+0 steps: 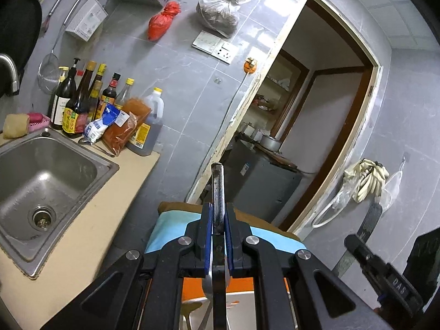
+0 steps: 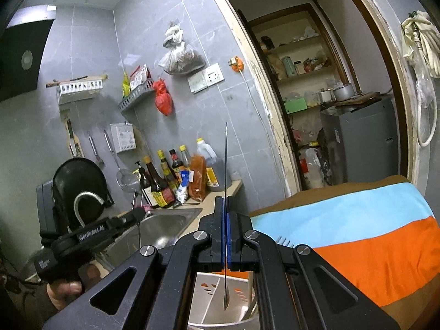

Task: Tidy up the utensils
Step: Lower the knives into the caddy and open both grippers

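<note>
My left gripper (image 1: 218,209) is shut on a metal spoon (image 1: 218,187); its handle sticks out past the fingertips and its bowl hangs toward the camera. My right gripper (image 2: 226,200) is shut on a thin flat knife (image 2: 226,151), seen edge-on with its point down. In the left wrist view the right gripper (image 1: 354,243) appears at lower right with the knife's dark handle (image 1: 371,217) above it. Both are held over a white slotted utensil holder (image 2: 209,288). Fork tines (image 2: 286,240) show beside it. In the right wrist view a hand carries the left gripper (image 2: 139,214) at the left.
A steel sink (image 1: 16,148) sits in the beige counter (image 1: 90,220) to the left, with sauce bottles (image 1: 74,101) and packets behind it. A striped brown, blue and orange cloth (image 2: 357,233) lies to the right. An open doorway (image 2: 316,96) leads to shelves and a grey appliance.
</note>
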